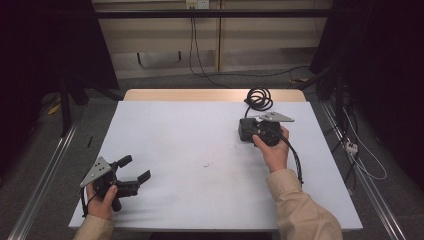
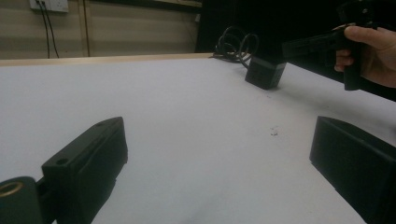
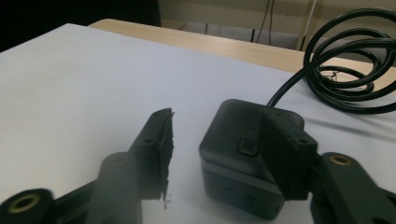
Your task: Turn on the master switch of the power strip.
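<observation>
A black cube-shaped box (image 1: 245,131) sits on the white table top (image 1: 200,145) at the right, with a button on its upper face (image 3: 246,146). A black cable runs from it to a coil (image 1: 259,98) behind it. My right gripper (image 1: 253,133), held in a hand, is open at the box. In the right gripper view its left jaw stands a gap away from the box (image 3: 233,154) and its right jaw overlaps the box's right side. My left gripper (image 1: 136,168) is open near the front left, with nothing between its jaws (image 2: 217,126).
The bare wooden table edge (image 1: 210,95) runs along the back behind the white sheet. More cables (image 1: 360,155) lie on the floor to the right of the table. A small dark speck (image 1: 206,164) marks the sheet's middle.
</observation>
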